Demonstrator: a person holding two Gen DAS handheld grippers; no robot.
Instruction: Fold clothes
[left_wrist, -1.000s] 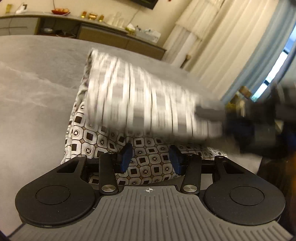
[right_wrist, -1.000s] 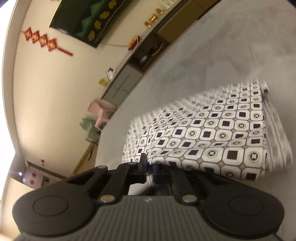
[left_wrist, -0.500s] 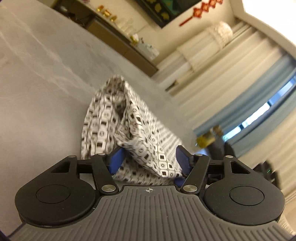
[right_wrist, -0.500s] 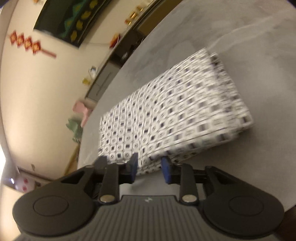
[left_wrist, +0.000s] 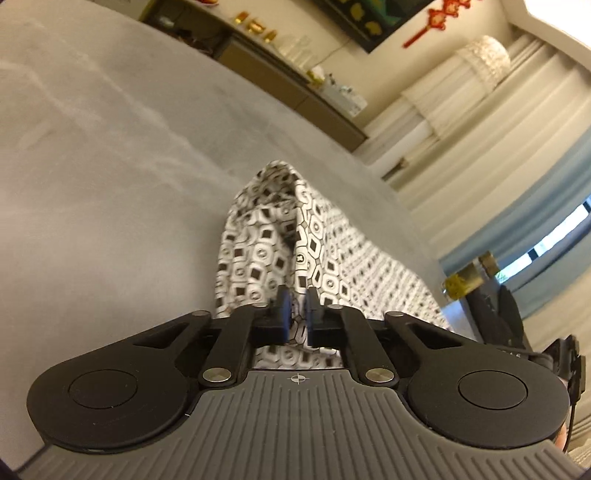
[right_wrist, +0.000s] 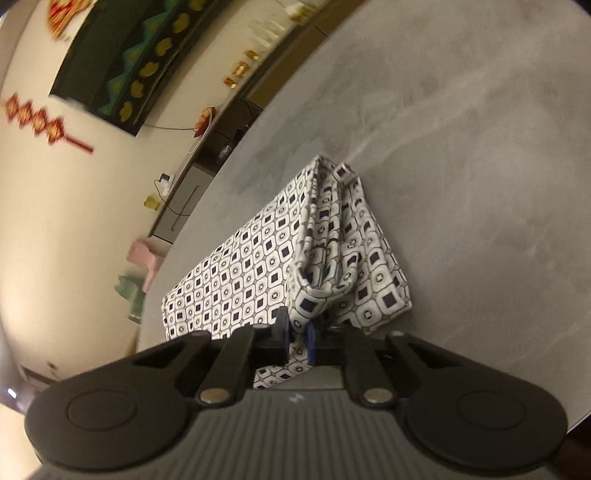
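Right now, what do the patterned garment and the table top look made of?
Patterned garment: looks like thin woven fabric, matte; it creases, drapes and bunches into soft folds where the right gripper pinches it. Fibre can't be told.

Table top: looks like grey stone or a stone-look slab, smooth with a low sheen; pale, cloudy veins run across it. Real stone or laminate can't be told.

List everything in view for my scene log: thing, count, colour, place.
patterned cloth: one, white with dark squares, part-folded on the table, a pinched ridge standing up
table: one, grey marbled
sideboard: one, brown, along the far wall
curtains: cream and blue, by the window
red hanging ornament: one, on the wall
left gripper: black, blue pads, shut on the cloth, having just closed
right gripper: black, blue pads, shut on the cloth, having just closed
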